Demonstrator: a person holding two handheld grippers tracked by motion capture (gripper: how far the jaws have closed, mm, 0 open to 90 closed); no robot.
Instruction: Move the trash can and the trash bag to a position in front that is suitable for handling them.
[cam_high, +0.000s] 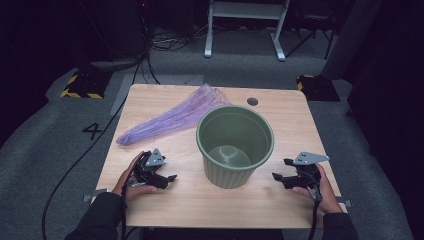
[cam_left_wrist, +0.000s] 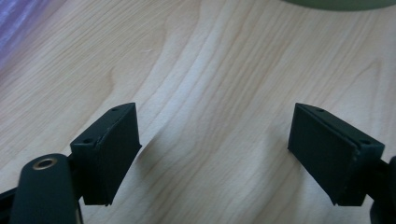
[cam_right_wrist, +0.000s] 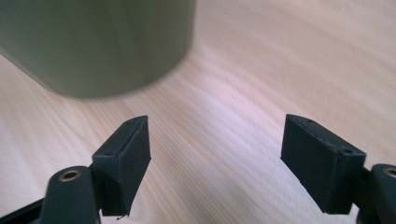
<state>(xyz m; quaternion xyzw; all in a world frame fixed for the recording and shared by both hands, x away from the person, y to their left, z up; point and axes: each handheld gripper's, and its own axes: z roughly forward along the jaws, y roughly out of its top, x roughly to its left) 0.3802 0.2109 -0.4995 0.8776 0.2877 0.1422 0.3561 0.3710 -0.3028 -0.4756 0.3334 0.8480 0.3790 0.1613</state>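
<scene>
A green ribbed bucket (cam_high: 235, 145) stands upright and empty in the middle of the wooden table (cam_high: 165, 200). A crumpled purple plastic bag (cam_high: 172, 116) lies stretched out behind it to the left. My left gripper (cam_high: 167, 179) rests low over the table at the front left, open, with bare wood between its jaws (cam_left_wrist: 215, 144). My right gripper (cam_high: 280, 176) is at the front right, open and empty as well (cam_right_wrist: 215, 154). The bucket's wall (cam_right_wrist: 93, 42) shows blurred at the top left of the right gripper view. Its base edge (cam_left_wrist: 336, 3) shows at the top of the left gripper view.
A small round hole (cam_high: 252, 101) sits near the table's far edge. Grey carpet surrounds the table, with a white frame (cam_high: 245, 25), cables and yellow-black striped blocks (cam_high: 80, 85) behind. A cable (cam_high: 75, 165) trails over the floor at the left.
</scene>
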